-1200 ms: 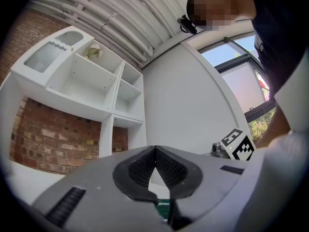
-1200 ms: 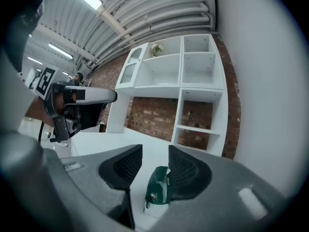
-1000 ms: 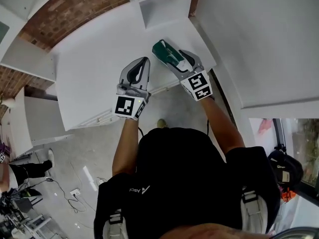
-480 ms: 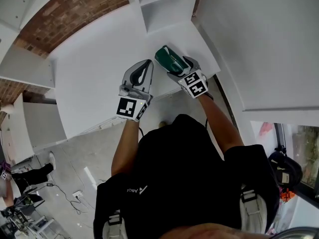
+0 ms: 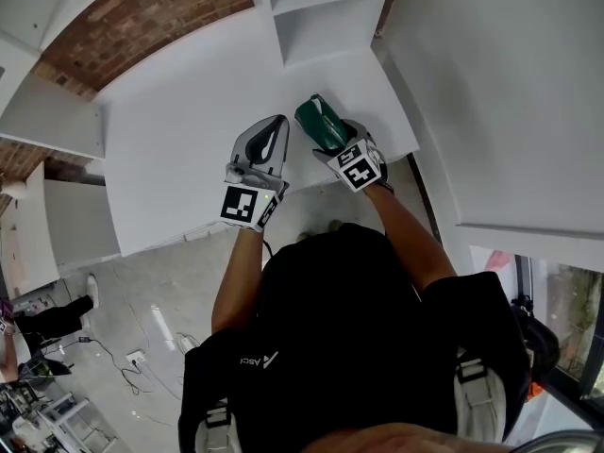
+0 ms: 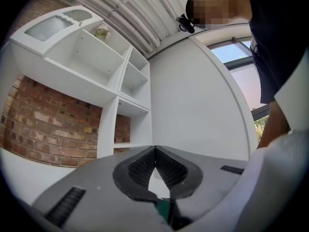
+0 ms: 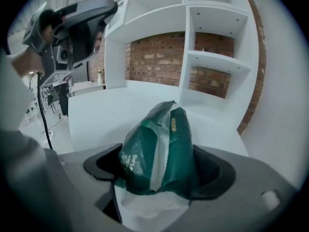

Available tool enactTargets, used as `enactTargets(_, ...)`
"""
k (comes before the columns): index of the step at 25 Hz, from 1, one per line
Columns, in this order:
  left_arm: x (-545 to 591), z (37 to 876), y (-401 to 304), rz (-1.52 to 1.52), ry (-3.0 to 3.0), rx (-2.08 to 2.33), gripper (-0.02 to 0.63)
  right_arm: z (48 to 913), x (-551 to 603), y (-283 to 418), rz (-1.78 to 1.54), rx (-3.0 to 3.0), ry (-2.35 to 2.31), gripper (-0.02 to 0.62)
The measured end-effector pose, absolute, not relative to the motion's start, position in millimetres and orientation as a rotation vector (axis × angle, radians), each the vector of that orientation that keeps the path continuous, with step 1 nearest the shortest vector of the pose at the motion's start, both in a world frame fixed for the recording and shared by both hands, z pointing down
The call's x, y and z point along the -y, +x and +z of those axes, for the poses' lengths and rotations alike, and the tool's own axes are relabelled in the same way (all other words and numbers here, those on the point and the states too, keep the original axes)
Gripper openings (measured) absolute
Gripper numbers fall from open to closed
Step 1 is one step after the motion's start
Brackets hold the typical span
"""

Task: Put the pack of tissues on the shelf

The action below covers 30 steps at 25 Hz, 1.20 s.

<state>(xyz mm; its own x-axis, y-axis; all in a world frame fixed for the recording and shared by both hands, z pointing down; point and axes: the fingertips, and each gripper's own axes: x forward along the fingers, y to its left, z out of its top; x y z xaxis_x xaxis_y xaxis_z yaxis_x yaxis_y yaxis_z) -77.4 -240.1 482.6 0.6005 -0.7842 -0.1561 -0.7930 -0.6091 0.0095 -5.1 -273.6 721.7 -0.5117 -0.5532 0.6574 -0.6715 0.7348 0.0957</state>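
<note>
The green and white pack of tissues (image 5: 319, 121) lies on the white shelf top (image 5: 179, 140), near its right end. My right gripper (image 5: 332, 138) reaches over the front edge, and its jaws stand wide around the near end of the pack. In the right gripper view the pack (image 7: 159, 144) sits between the pads, with a dark gap at the left pad (image 7: 99, 163). My left gripper (image 5: 278, 125) hovers just left of the pack, over the same surface. Its fingertips meet with nothing between them (image 6: 154, 150).
Open white cubbies (image 5: 316, 17) stand at the back of the shelf top, against a brick wall (image 5: 132, 17). A tall white panel (image 5: 491, 83) bounds the right side. More cubbies (image 7: 212, 57) rise ahead in the right gripper view. The person's body fills the lower head view.
My right gripper has drawn slightly back and left with the pack, which now rests lower on the shelf top. The left gripper has hardly moved.
</note>
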Motion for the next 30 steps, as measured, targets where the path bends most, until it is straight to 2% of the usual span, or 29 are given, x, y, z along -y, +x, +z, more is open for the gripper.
enactTargets(5, 238, 483, -82, 0.22, -2.738, -1.402, -0.003, 725, 279, -2, 0.192, 2.22, 0.936, 0.414)
enactTargets(10, 234, 484, -82, 0.214, -2.731, -1.409, -0.003, 725, 281, 2, 0.185, 2.227, 0.963, 0.309)
enactTargets(15, 233, 488, -78, 0.195, -2.729, -1.379, -0.003, 719, 284, 3, 0.179, 2.24, 0.989, 0.258)
enactTargets(22, 236, 482, -70, 0.202, -2.732, -1.372, -0.003, 679, 294, 11, 0.154, 2.3, 1.047, 0.25)
enactTargets(30, 246, 445, -70, 0.217, -2.695, -1.386, -0.003, 577, 305, 18, 0.06, 2.395, 1.101, 0.25)
